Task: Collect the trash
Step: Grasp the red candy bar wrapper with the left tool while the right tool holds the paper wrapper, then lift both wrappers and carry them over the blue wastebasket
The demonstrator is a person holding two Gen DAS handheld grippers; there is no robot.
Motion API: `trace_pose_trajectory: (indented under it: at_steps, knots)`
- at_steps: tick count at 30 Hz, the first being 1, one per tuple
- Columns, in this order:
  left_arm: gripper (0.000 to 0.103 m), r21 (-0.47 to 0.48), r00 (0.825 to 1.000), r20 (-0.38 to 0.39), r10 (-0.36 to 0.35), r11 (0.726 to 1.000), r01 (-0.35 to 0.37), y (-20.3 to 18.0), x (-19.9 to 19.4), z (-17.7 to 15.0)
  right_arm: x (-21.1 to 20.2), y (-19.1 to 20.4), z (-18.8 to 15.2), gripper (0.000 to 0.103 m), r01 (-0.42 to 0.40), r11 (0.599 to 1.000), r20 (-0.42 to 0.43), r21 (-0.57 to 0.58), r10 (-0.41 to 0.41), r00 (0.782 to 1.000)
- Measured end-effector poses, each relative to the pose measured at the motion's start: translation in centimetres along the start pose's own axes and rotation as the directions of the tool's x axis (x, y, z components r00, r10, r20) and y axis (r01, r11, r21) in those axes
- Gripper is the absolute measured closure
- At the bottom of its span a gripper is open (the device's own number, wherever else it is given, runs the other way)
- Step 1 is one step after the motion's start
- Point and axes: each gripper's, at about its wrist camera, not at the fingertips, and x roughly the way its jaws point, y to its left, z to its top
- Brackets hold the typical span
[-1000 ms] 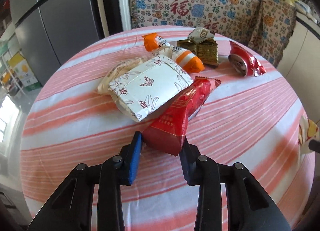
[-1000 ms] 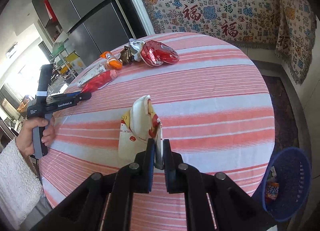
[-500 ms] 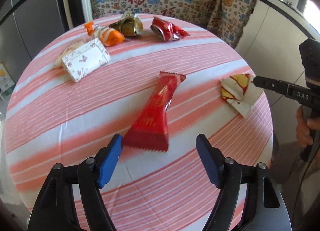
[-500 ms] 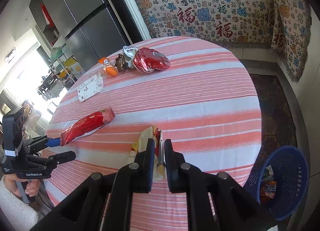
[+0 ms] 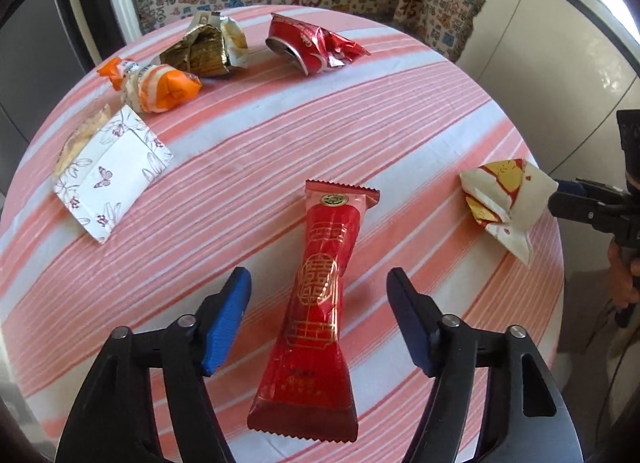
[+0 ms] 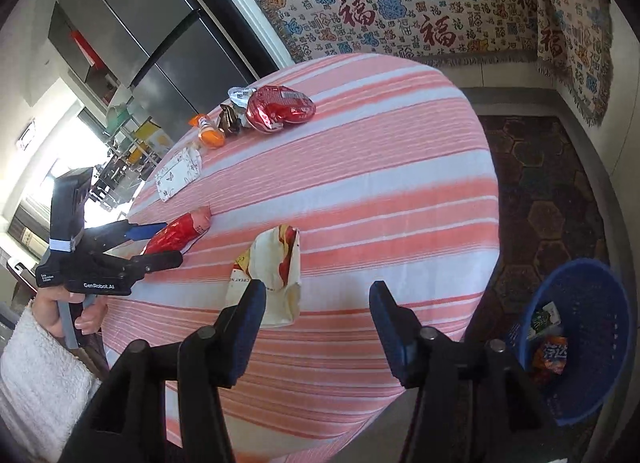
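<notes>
On the round table with its pink-and-white striped cloth (image 5: 400,111), the litter ran in an arc. Furthest left lay a flat white paper packet printed with butterflies (image 5: 112,179), then a crumpled orange-and-white wrapper (image 5: 160,89), a creased gold foil wrapper (image 5: 204,51) and a crushed red drink can (image 5: 308,47); all looked light, the can stiff and sharp-edged, the others soft.

Nearer, the long red foil snack pouch (image 5: 320,303) lay flat on the cloth between the blue pads of the left gripper (image 5: 318,295). Its jaws had just closed a little from a wider spread but stood released, neither pad touching the pouch. The film seemed slick and limp, so a pinch across the narrow waist would likely hold better than one at a crimped end.

At the right edge sat the folded white-and-yellow paper wrapper (image 6: 272,275). The right gripper (image 6: 318,303) had just been opening, and its left pad stood just beside the wrapper, which lay free. Being floppy, the wrapper would best be taken at a thick fold. The blue plastic basket (image 6: 592,303) stood on the floor to the right, some rubbish already inside.
</notes>
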Motion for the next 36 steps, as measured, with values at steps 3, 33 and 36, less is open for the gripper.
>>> trace_pose_trajectory:
  at_steps: [3,33,36]
  knots:
    - [0.045,0.021,1.0,-0.001,0.029,0.999,-0.029,-0.5,0.2,-0.1,0.8,0.4,0.1,0.047,-0.021,1.0,0.0,0.0,0.021,1.0]
    - [0.093,-0.103,0.966,0.224,-0.127,0.983,0.153,-9.6,-5.0,-0.4,-9.1,-4.3,-1.0,0.097,0.22,0.974,0.158,0.063,-0.227,0.961]
    - [0.093,-0.068,0.958,0.227,-0.176,0.978,0.196,-12.6,-4.9,0.9,-11.8,-6.1,-0.7,0.097,0.299,0.952,0.167,0.061,-0.305,0.938]
